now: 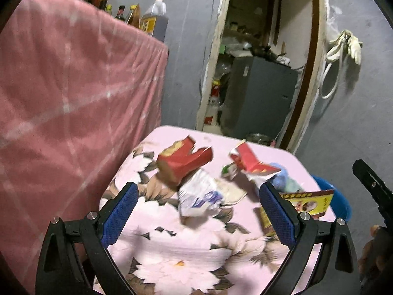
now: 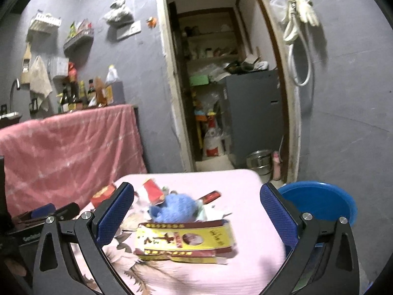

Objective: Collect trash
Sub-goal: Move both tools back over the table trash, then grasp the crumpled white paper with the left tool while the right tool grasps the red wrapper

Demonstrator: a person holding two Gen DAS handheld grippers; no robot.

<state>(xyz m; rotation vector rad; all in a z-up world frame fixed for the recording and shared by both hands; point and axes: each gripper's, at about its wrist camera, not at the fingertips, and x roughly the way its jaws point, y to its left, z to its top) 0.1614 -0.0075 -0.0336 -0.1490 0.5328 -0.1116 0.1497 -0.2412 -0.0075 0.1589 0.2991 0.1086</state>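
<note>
Trash lies scattered on a small table with a pink flowered cloth [image 1: 186, 265] [image 2: 255, 196]. In the left wrist view my left gripper [image 1: 197, 205] is open above the table, with a crumpled white wrapper [image 1: 200, 200] lying beyond its jaws. A torn red carton [image 1: 183, 163] and a second red piece [image 1: 250, 161] lie farther back. In the right wrist view my right gripper [image 2: 196, 206] is open wide, hovering over a flattened yellow box [image 2: 184, 242] [image 1: 309, 202] and a blue fluffy wad [image 2: 173, 207]. Neither gripper holds anything.
A blue basin [image 2: 321, 202] [image 1: 336, 199] sits just off the table's right side. A counter draped in pink cloth [image 1: 68, 98] [image 2: 68, 147] stands to the left, bottles on top. Behind the table an open doorway [image 2: 228, 98] leads to a pantry, metal pots [image 2: 260, 163] on the floor.
</note>
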